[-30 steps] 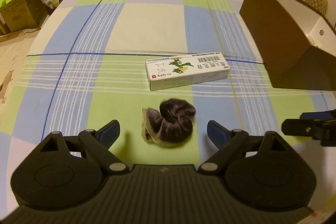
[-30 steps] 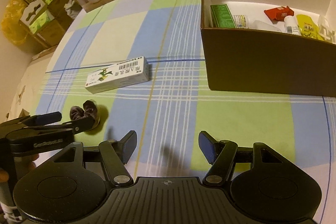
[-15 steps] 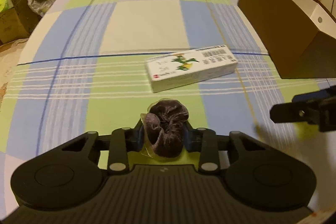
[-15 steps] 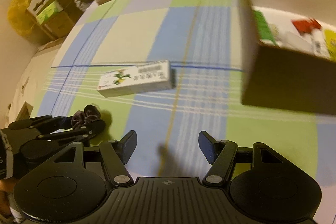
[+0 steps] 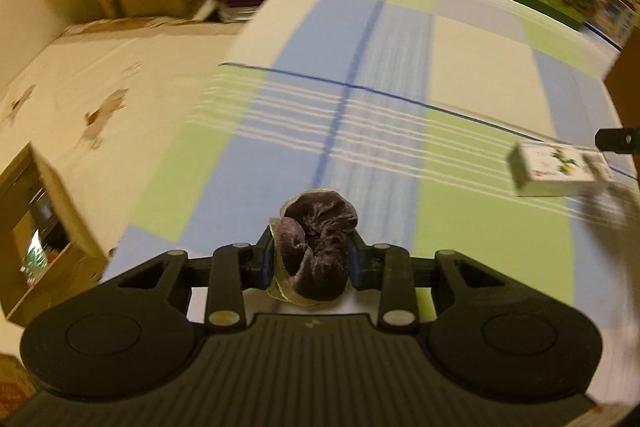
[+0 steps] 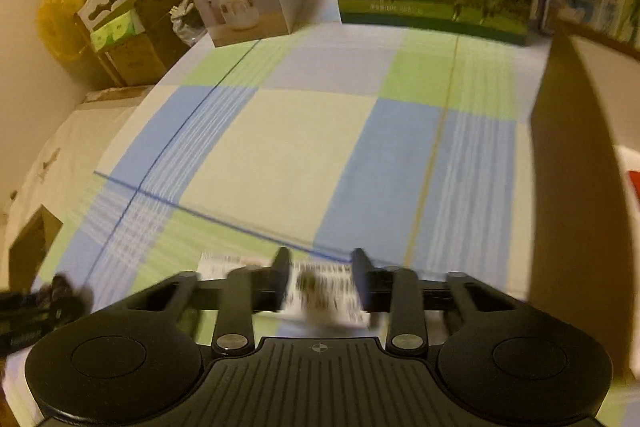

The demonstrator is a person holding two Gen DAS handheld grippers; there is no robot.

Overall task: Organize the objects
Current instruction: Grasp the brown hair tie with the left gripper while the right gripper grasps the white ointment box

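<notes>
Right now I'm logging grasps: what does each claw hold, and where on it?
Left claw: dark velvet scrunchie, pinched across its bunched middle. Right claw: white medicine box, clamped across its narrow width, near its barcode end.

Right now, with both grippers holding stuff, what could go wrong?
1. The scrunchie is soft, and it bulges past the left gripper, so it might slip out.
2. The right gripper pinches the carton near one end; the carton could tilt or drop.
3. The brown box wall stands close by, so the carton could bump it.
</notes>
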